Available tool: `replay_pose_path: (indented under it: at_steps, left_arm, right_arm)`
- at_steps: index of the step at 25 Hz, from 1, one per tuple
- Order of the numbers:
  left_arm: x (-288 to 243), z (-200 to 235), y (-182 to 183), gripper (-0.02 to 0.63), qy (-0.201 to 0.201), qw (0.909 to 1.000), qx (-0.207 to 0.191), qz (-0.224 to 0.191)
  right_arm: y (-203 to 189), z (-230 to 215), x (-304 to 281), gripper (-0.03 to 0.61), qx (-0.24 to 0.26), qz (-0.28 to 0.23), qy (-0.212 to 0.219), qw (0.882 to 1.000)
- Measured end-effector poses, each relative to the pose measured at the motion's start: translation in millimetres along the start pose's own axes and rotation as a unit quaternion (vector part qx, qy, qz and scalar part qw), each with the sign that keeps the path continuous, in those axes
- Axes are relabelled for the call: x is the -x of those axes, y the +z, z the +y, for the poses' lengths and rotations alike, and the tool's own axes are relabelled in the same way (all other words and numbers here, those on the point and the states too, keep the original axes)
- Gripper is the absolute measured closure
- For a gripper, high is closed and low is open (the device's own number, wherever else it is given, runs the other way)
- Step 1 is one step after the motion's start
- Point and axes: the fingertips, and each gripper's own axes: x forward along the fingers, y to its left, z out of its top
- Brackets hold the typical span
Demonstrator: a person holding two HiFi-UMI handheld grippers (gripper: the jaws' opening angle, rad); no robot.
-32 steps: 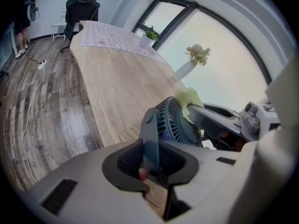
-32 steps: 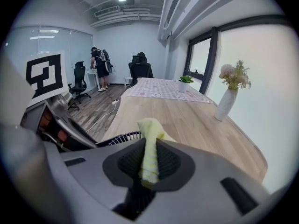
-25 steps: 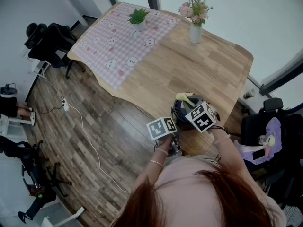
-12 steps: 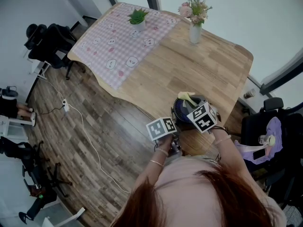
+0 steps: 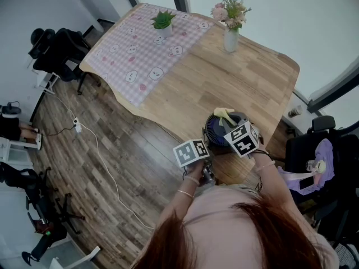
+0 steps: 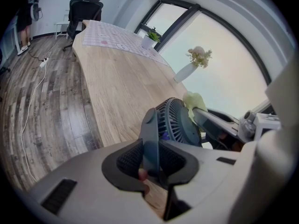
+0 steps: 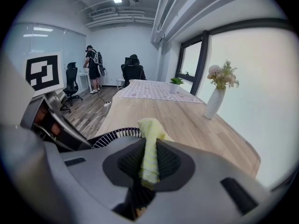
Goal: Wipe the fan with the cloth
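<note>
A white vase (image 5: pixel 231 39) holds pink flowers (image 5: pixel 229 10) and a small pot (image 5: pixel 165 30) holds a green plant, both far down the table (image 5: pixel 224 88). My left gripper (image 6: pixel 150 158) clamps the stand of the dark, ribbed fan (image 6: pixel 177 122) (near table edge). My right gripper (image 7: pixel 148 164) pinches the yellow cloth (image 7: pixel 149 139) at its rim.

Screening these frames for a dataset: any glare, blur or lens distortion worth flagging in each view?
Head view: even daylight, sharp, table edges bowed slightly. Left gripper view: heavy fisheye, black corners, window washed out, fan soft nearest the lens. Right gripper view: same fisheye, cloth slightly blurred.
</note>
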Motion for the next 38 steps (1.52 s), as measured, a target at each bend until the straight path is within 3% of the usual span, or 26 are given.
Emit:
replay_pose_path:
  at_steps: [12,38]
  left_arm:
    - [0,0,1,0.526,0.004,1.0000,0.004,-0.004]
    - [2,1,-1,0.526,0.002,0.9999,-0.011,-0.005]
  right_arm:
    - [2,-1,2,0.525,0.026,-0.006,-0.016,1.000]
    - [-23,-10,27,0.525,0.017,0.005,-0.063,0.998]
